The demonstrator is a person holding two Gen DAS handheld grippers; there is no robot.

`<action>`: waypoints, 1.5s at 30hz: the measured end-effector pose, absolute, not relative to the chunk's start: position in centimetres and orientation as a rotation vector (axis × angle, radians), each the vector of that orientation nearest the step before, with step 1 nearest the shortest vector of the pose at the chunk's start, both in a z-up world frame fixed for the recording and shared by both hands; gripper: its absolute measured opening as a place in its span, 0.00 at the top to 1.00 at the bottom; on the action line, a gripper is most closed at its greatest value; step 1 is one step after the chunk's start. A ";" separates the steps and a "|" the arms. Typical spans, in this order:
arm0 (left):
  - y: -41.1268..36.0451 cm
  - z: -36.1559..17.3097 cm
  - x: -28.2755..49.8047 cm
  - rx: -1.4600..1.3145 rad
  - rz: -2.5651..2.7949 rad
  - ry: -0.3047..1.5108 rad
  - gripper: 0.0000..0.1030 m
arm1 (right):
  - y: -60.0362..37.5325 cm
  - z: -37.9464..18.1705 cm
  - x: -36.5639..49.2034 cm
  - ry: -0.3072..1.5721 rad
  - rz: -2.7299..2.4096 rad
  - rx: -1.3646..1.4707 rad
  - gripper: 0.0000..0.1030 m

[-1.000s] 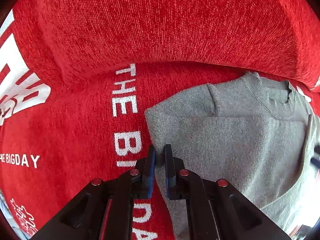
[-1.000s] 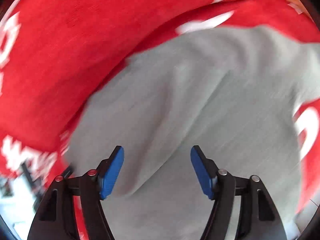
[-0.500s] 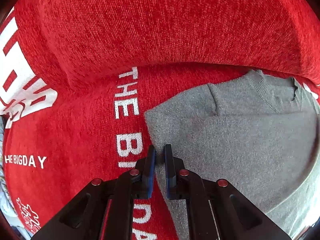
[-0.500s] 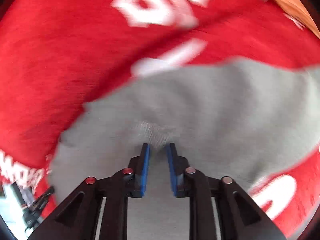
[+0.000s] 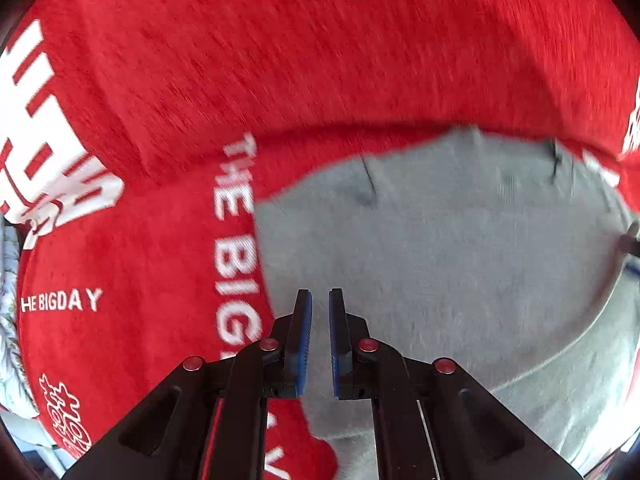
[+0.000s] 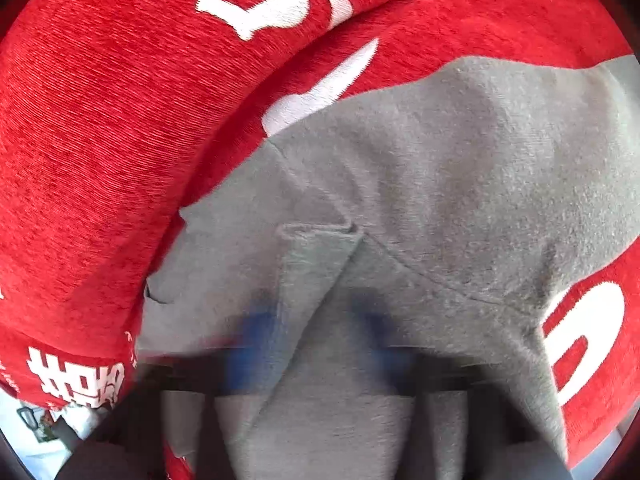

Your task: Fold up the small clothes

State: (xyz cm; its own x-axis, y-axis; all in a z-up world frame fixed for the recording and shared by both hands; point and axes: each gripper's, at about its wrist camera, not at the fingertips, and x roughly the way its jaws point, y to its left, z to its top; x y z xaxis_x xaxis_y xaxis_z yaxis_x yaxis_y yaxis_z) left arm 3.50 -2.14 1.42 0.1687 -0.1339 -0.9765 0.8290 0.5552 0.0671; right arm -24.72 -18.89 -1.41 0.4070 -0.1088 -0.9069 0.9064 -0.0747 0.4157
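A small grey knit sweater lies on a red cover with white lettering. My left gripper sits over the sweater's left edge with its blue pads a narrow gap apart; I see no cloth between them. In the right wrist view the sweater has a folded flap near the middle. My right gripper is motion-blurred; its blue pads show as smears wide apart, with grey cloth lying over and between them.
A raised red cushion with white characters runs along the far side; it also shows in the right wrist view. The cover's edge and a pale floor show at the lower left.
My left gripper slid right, further onto the sweater, jaws still narrow. My right gripper shut on the cloth half a second ago, and its pads now read wide apart in blur.
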 end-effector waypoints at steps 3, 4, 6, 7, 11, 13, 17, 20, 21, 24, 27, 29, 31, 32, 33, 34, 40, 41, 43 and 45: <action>-1.7 0.0 2.4 0.736 -0.753 1.234 0.92 | -18.5 -1.9 -26.6 0.743 -0.960 1.423 0.92; -1.5 0.1 2.1 0.734 -0.757 1.213 0.92 | -18.3 -2.1 -27.4 0.726 -0.928 1.437 0.92; -1.6 0.3 1.7 0.761 -0.750 1.205 0.92 | -17.8 -2.3 -28.5 0.707 -0.894 1.446 0.93; -1.6 0.3 1.5 0.767 -0.748 1.204 0.92 | -17.5 -2.1 -29.0 0.705 -0.891 1.437 0.93; -2.0 1.1 0.6 0.814 -0.720 1.230 0.92 | -16.8 -1.3 -29.8 0.721 -0.954 1.409 0.88; -2.5 2.1 -0.2 0.828 -0.720 1.242 0.92 | -16.1 -0.5 -30.6 0.718 -0.962 1.403 0.75; -3.3 3.8 -3.1 0.890 -0.753 1.237 0.92 | -14.2 1.0 -30.2 0.677 -0.956 1.360 0.36; -4.0 3.9 -4.5 0.925 -0.787 1.245 0.92 | -12.5 2.7 -30.6 0.669 -0.914 1.336 0.34; -4.6 4.2 -5.7 0.938 -0.807 1.252 0.92 | -12.2 2.9 -30.3 0.670 -0.903 1.334 0.30; -5.5 4.5 -7.9 0.957 -0.849 1.266 0.92 | -11.2 3.5 -28.9 0.684 -0.880 1.309 0.26; -6.2 4.8 -9.7 0.971 -0.896 1.284 0.87 | -10.5 4.1 -27.3 0.699 -0.871 1.270 0.23; -6.7 5.1 -10.8 0.987 -0.924 1.270 0.24 | -10.3 4.2 -26.1 0.732 -0.872 1.240 0.23; -6.8 5.8 -11.4 0.987 -0.920 1.209 0.01 | -10.1 4.5 -25.6 0.753 -0.867 1.216 0.23; -6.9 6.3 -11.6 0.999 -0.930 1.179 0.01 | -10.1 4.5 -25.2 0.762 -0.864 1.204 0.23; -7.1 6.5 -12.1 1.020 -0.945 1.163 0.01 | -10.1 4.6 -25.0 0.767 -0.862 1.197 0.23; -7.2 6.7 -12.5 1.029 -0.947 1.159 0.01 | -10.1 4.6 -25.0 0.769 -0.861 1.194 0.22; -7.6 7.7 -13.2 1.043 -0.921 1.154 0.01 | -9.6 5.2 -25.6 0.779 -0.855 1.188 0.22; -7.5 7.7 -13.1 1.038 -0.914 1.167 0.01 | -9.5 5.3 -25.6 0.781 -0.851 1.185 0.22; -7.2 6.9 -12.1 1.038 -0.899 1.182 0.01 | -9.3 5.4 -25.5 0.780 -0.845 1.179 0.22; -7.0 6.6 -12.0 1.045 -0.890 1.187 0.01 | -9.1 5.6 -25.6 0.777 -0.837 1.175 0.21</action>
State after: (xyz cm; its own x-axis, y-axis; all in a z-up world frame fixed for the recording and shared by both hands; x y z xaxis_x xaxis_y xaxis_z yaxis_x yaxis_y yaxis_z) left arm -12.04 -6.97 6.62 0.1702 -0.0087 -0.9854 0.9437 0.2894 0.1604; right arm -25.60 -9.05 5.62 0.4813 -0.1470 -0.8641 0.8728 0.1720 0.4568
